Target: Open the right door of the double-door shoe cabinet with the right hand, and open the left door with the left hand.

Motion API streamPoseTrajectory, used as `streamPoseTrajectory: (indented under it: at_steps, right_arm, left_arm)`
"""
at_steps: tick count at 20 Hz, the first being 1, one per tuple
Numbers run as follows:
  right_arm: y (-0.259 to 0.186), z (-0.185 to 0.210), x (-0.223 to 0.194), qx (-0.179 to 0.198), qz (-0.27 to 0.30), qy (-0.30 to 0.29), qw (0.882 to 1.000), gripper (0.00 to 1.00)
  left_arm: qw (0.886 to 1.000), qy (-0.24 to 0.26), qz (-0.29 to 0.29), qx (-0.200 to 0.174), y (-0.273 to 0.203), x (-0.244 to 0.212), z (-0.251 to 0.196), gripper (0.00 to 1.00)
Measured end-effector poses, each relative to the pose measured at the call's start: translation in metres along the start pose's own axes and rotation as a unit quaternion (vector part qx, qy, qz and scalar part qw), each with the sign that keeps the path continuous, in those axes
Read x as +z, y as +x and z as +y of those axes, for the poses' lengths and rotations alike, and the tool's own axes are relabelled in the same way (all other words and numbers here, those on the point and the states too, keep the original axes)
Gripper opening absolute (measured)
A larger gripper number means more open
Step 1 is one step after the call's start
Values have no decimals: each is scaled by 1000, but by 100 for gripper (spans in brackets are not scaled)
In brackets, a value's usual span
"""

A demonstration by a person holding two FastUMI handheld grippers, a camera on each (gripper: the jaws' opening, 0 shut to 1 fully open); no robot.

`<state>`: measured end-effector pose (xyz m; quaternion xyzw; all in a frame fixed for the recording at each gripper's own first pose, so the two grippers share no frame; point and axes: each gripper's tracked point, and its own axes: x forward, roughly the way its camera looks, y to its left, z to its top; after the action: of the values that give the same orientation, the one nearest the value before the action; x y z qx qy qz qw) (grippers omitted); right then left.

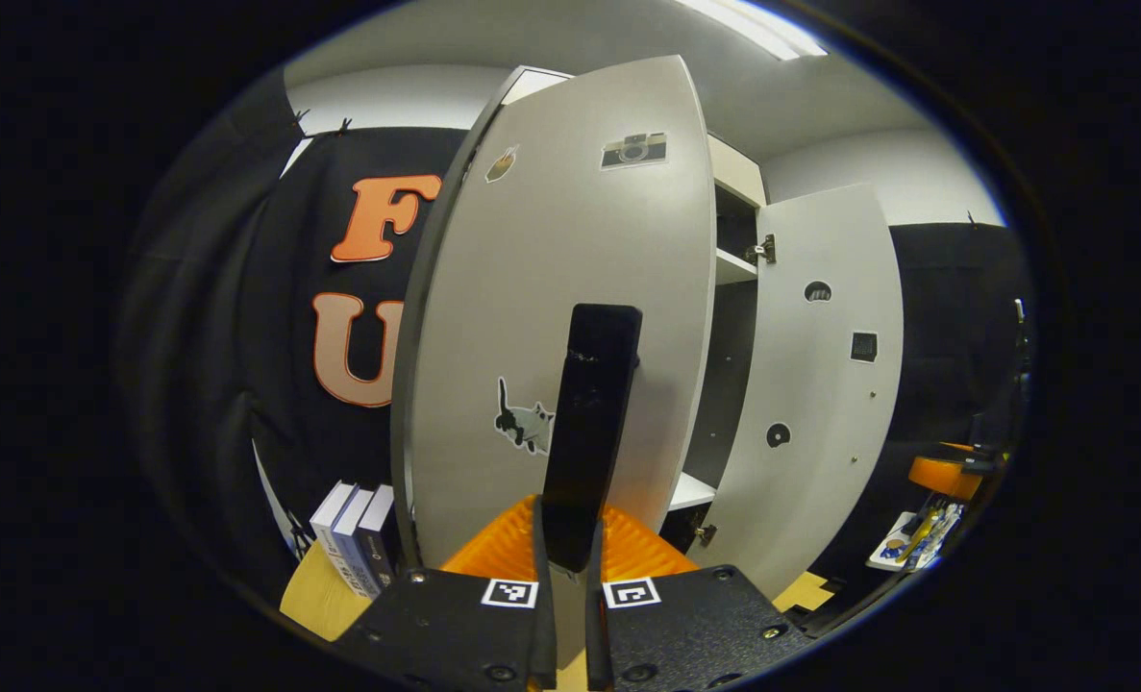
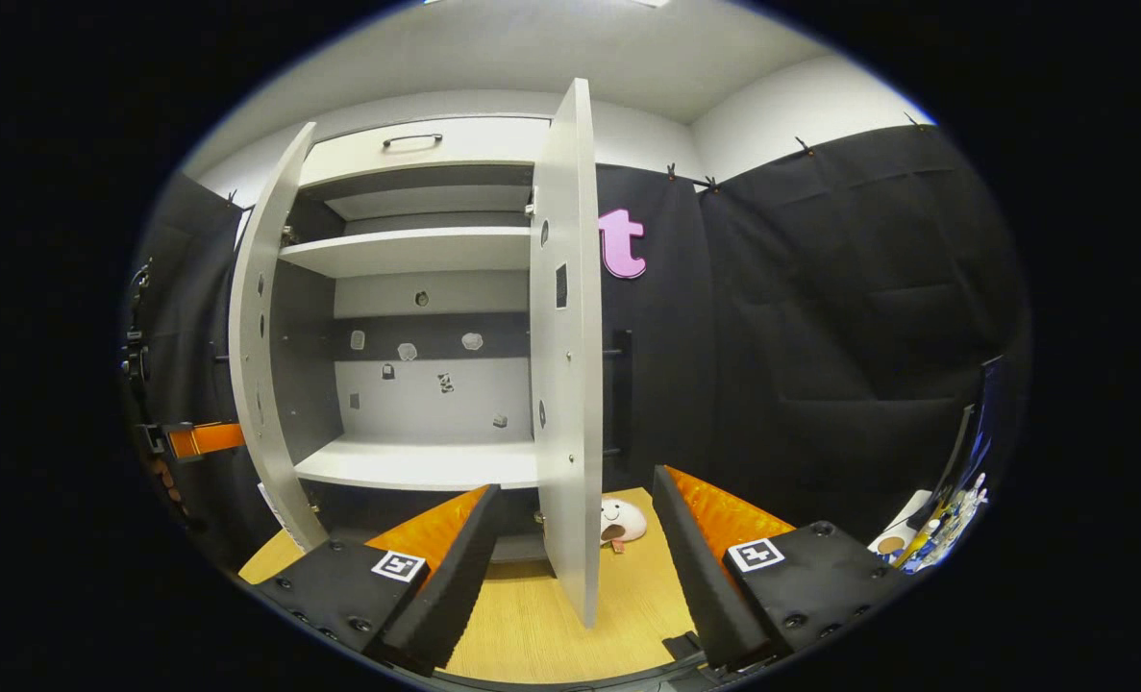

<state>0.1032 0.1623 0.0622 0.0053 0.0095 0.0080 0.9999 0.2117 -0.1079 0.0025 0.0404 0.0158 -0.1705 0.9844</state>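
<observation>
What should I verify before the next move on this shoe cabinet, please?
1. Left tool gripping the left door's handle: ok, shut on it.
2. Left door swung out: ok, the cabinet's inside shows past its edge.
3. Right door swung out: ok, the shelves are in plain sight.
4. Right tool free of the right door: ok, open, with its fingers wide apart on either side of the door's edge.
5. Both doors at their full swing: cannot tell.
</observation>
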Motion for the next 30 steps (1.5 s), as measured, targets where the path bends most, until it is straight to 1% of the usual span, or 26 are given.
streamPoseTrajectory:
  at_steps: [2,4,5,7,9,10,11,12,13,14,15,16,17,18,19,20,21,22,24,25,26,27,29,30]
  right_arm:
    - [0,-2,0,-3,-1,-3,1000,93]
    - [1,-1,-2,-1,2,-1,1000,94]
    - [0,1,-2,2,3,0,1000,94]
    - [-1,5,-1,7,3,-1,1000,94]
    - [-1,8,-2,11,2,-5,1000,94]
    - [-2,11,-4,13,3,-5,1000,94]
    - [-2,14,-6,17,6,-4,1000,99]
    - [-2,18,-10,23,12,-3,1000,99]
    - [-5,21,-12,27,15,-1,1000,99]
    - [-8,24,-11,31,13,0,999,94]
    - [-11,25,-11,33,10,-1,999,94]
    - [-13,25,-11,33,9,-4,999,99]
    - [-17,24,-11,32,8,-8,999,99]
    - [-20,23,-11,31,7,-9,999,99]
    - [-22,22,-11,32,6,-9,999,94]
    - [-24,21,-9,33,5,-8,999,94]
    - [-25,20,-8,33,4,-7,999,99]
    - [-26,20,-7,34,3,-7,999,100]
    - [-27,21,-7,38,2,-9,999,99]
    - [-27,22,-7,40,3,-11,999,94]
    - [-27,23,-8,42,3,-12,999,94]
    - [-27,23,-8,43,3,-14,999,99]
    - [-27,26,-10,47,5,-14,999,99]
    - [-26,25,-10,48,7,-13,999,94]
  left_arm:
    - [1000,10,0,-4,-4,0,2,12]
    - [1000,14,-3,0,-9,1,7,17]
    - [1000,13,-5,2,-12,2,10,17]
    - [1000,15,-7,20,-16,3,18,20]
    - [998,37,-6,48,-23,3,31,24]
    - [997,51,-9,57,-25,5,35,23]
    - [996,61,-11,66,-22,6,41,24]
    - [996,60,-10,72,-29,5,42,24]
    - [995,56,-9,78,-31,5,43,17]
    - [995,51,-7,83,-33,4,45,10]
    - [995,48,-6,89,-33,4,47,8]
    - [994,48,-8,95,-34,5,49,5]
    - [993,51,-7,103,-36,5,54,3]
    - [992,59,-7,113,-38,7,59,4]
    - [990,66,-7,126,-42,8,68,3]
    - [988,71,-8,138,-45,9,76,2]
    - [986,71,-8,150,-46,10,83,3]
    - [985,71,-6,160,-48,11,87,2]
    - [983,67,-4,171,-51,11,94,2]
    - [983,61,-5,172,-51,11,95,2]
    - [984,54,-6,167,-50,12,92,1]
    - [985,52,-8,164,-50,13,92,2]
    - [985,60,-8,161,-49,13,94,0]
    - [985,62,-9,161,-50,14,95,0]
